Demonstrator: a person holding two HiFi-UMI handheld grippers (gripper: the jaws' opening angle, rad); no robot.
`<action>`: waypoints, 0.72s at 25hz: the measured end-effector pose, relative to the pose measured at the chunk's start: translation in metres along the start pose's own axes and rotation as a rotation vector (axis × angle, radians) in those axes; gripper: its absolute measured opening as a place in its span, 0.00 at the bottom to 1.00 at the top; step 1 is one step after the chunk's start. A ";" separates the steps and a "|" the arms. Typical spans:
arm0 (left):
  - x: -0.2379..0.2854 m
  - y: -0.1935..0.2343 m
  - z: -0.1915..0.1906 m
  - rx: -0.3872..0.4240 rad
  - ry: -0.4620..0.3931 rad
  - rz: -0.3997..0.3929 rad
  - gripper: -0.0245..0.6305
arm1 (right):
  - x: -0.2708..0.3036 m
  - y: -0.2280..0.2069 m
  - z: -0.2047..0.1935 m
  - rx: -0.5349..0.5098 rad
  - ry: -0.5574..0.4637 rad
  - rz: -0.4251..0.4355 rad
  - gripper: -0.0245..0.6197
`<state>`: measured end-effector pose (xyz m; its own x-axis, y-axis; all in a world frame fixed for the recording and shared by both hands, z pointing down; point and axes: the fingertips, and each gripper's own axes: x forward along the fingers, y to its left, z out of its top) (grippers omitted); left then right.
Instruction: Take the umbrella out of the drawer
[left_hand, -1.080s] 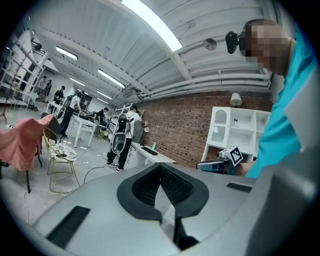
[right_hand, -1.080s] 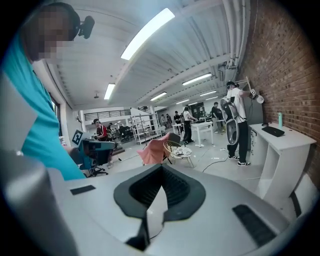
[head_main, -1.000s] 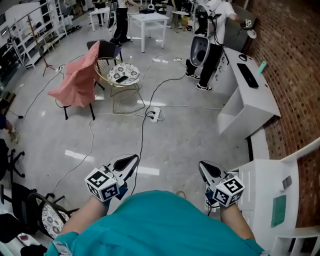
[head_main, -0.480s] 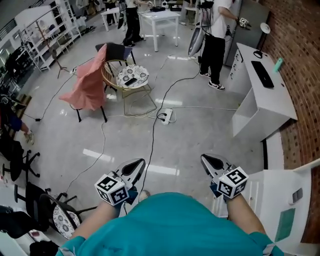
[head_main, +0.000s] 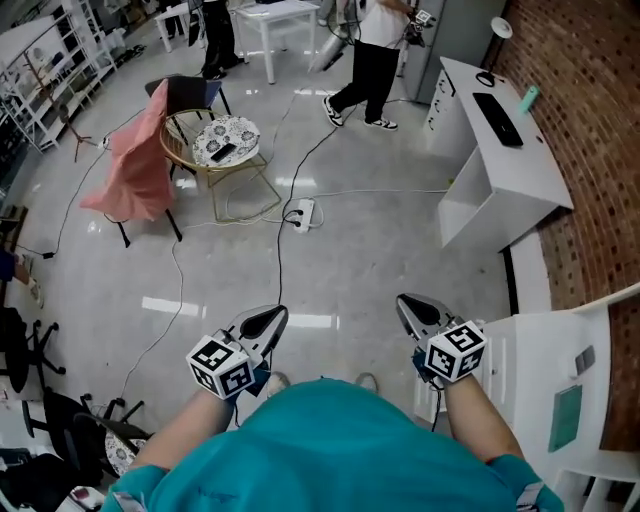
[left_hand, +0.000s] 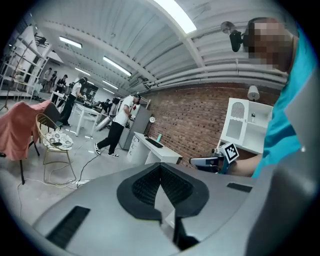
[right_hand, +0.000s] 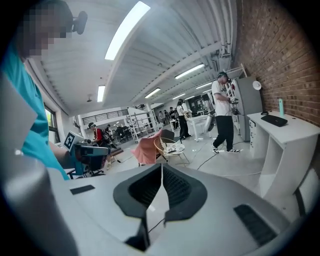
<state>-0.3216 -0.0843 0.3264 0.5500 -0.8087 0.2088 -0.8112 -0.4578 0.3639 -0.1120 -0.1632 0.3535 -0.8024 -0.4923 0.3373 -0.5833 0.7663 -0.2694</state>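
At bottom centre, my left gripper (head_main: 262, 325) and right gripper (head_main: 415, 312) keep their fingers clenched and empty as the room swings past. The white cabinet (head_main: 545, 360) stays lower right, with no umbrella or drawer in sight; retrieval looks unstarted.

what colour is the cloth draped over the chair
The cloth is salmon pink, and it shows best in the head view.

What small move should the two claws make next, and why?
Probably turn right toward the white cabinet. The left claw and right claw are both shut and empty above the floor, and no umbrella or open drawer is in view.
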 end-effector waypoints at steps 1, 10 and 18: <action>0.010 -0.004 -0.003 0.005 0.016 -0.019 0.06 | -0.004 -0.010 -0.005 0.001 0.005 -0.019 0.08; 0.122 -0.068 -0.062 0.040 0.187 -0.227 0.06 | -0.081 -0.117 -0.105 0.088 0.096 -0.265 0.32; 0.216 -0.140 -0.143 0.045 0.388 -0.411 0.06 | -0.156 -0.182 -0.221 0.171 0.206 -0.424 0.36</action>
<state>-0.0609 -0.1424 0.4503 0.8483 -0.3693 0.3794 -0.5178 -0.7283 0.4489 0.1470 -0.1344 0.5489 -0.4589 -0.6409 0.6154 -0.8788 0.4293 -0.2082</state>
